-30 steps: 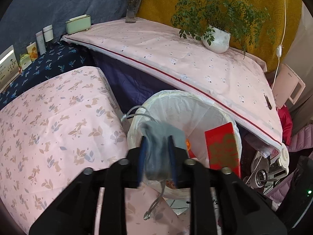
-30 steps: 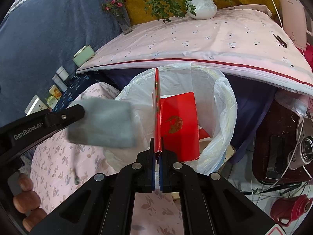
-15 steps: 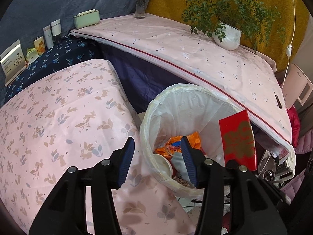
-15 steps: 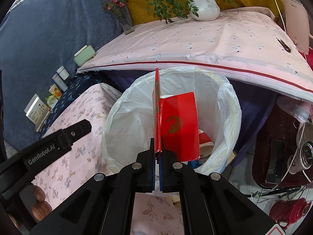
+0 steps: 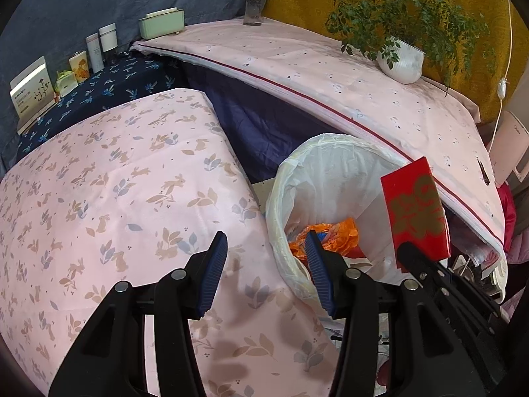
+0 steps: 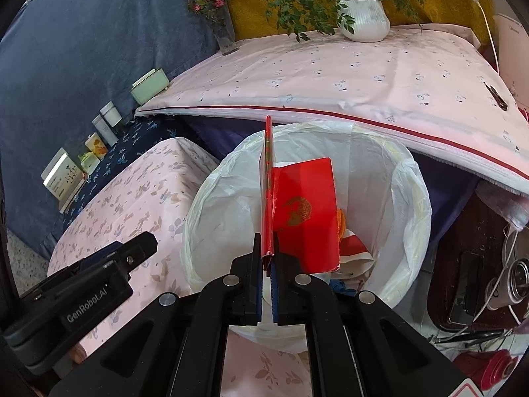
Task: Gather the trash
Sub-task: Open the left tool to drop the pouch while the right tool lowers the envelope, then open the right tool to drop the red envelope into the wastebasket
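A round bin lined with a white bag (image 5: 334,162) stands between two cloth-covered tables; it also shows in the right wrist view (image 6: 390,205). Orange wrapper trash (image 5: 334,235) lies inside it. My left gripper (image 5: 266,248) is open and empty, over the table edge beside the bin's left rim. My right gripper (image 6: 267,261) is shut on red envelopes (image 6: 302,211) with gold print and holds them upright over the bin mouth. The red envelopes (image 5: 416,211) and right gripper also show at the right of the left wrist view.
A pink rabbit-print table (image 5: 115,192) lies left of the bin. A pale pink table (image 6: 347,76) behind holds a white plant pot (image 6: 363,20) and a flower vase (image 6: 223,29). Small boxes and jars (image 5: 96,49) line the far left. Cables and clutter (image 6: 489,281) sit at the right.
My left gripper opened and let a grey pouch drop into the bin, then drew back left over the table. My right gripper still holds the red envelopes over the bin.
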A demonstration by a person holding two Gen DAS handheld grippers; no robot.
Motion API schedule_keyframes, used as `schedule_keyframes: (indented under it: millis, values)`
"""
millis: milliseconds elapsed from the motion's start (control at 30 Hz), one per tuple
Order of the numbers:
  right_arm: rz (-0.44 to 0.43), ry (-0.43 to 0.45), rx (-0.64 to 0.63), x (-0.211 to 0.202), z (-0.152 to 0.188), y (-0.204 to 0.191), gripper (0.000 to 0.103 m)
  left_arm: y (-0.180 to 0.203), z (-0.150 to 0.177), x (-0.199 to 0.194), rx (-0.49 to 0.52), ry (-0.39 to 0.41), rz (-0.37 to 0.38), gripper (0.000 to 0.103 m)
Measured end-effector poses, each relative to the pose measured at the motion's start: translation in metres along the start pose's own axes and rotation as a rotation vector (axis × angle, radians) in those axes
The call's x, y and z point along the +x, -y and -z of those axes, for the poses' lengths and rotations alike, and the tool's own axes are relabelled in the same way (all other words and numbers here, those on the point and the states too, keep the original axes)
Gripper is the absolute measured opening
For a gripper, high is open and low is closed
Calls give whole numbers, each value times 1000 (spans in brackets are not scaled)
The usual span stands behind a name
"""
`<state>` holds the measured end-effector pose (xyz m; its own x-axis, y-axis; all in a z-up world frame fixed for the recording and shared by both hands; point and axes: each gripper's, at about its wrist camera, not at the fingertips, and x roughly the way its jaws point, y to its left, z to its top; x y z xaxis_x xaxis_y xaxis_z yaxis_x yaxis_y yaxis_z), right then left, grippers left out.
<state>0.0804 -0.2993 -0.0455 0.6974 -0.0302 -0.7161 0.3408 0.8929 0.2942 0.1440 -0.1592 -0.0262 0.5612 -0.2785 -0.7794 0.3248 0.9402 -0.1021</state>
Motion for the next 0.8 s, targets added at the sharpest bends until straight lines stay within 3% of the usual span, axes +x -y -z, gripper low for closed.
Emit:
schedule_keyframes:
  millis: [200,333,500,800]
  values:
    - [11,3,-15,5,-4,-8,14,-10,5,-1,-20,2,-17,56]
    - [21,13,-13,5,-4,-11,30,-17,7,-2,-28,3,-28,59]
    - [27,11,-34,2,-2,-16,31,-23,10,-4,-39,3,-37,59]
    - [69,24,-73,-11,2,-23,47,-32,20,-13,-35,22,-74,68]
